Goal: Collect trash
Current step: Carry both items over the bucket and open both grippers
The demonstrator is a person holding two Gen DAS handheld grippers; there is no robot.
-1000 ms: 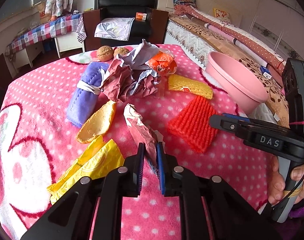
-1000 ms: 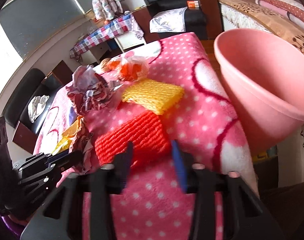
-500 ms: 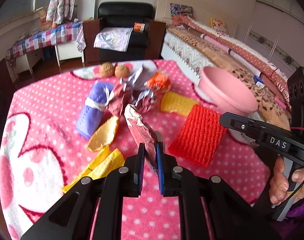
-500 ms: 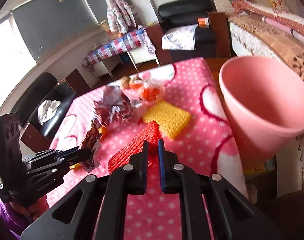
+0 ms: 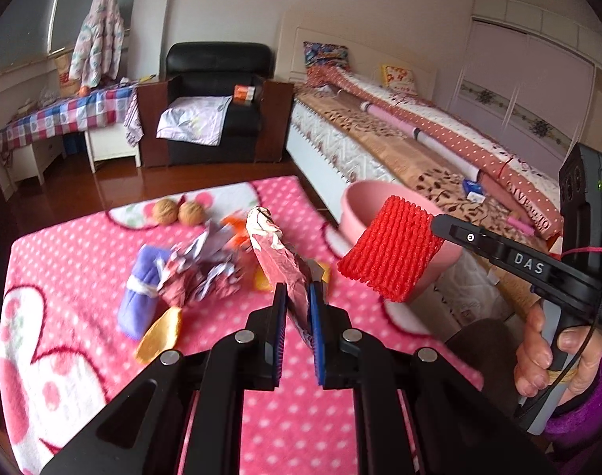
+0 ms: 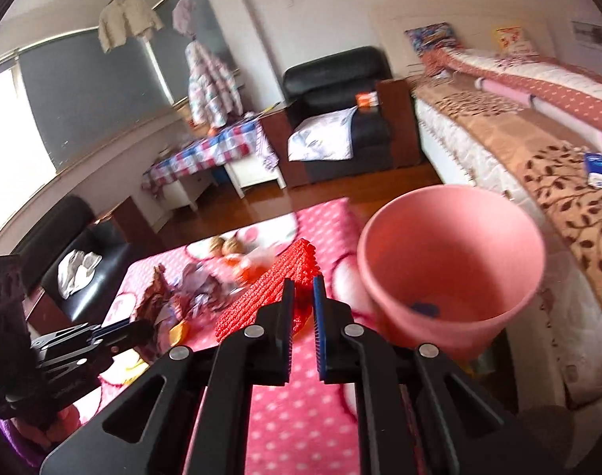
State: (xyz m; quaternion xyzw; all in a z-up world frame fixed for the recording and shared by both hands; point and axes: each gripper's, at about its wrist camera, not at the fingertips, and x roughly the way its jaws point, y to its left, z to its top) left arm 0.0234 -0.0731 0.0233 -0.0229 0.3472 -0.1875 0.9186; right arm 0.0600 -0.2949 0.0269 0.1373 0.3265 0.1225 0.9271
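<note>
Trash rides in both tools: left tool (image 5: 297,308) pinches a crumpled wrapper (image 5: 277,253), right tool (image 6: 301,297) clamps red foam netting (image 6: 269,289). Carry each over the pink bin (image 6: 451,261) at two o'clock (rim cleared) before releasing.

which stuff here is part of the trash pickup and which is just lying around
Part of the job:
- red foam net, held in the right gripper
- crumpled wrapper, held in the left gripper
- pink bin
- paper wad and yellow peel on the table

Just lying about:
- black armchair
- bed
- hanging jacket
</note>
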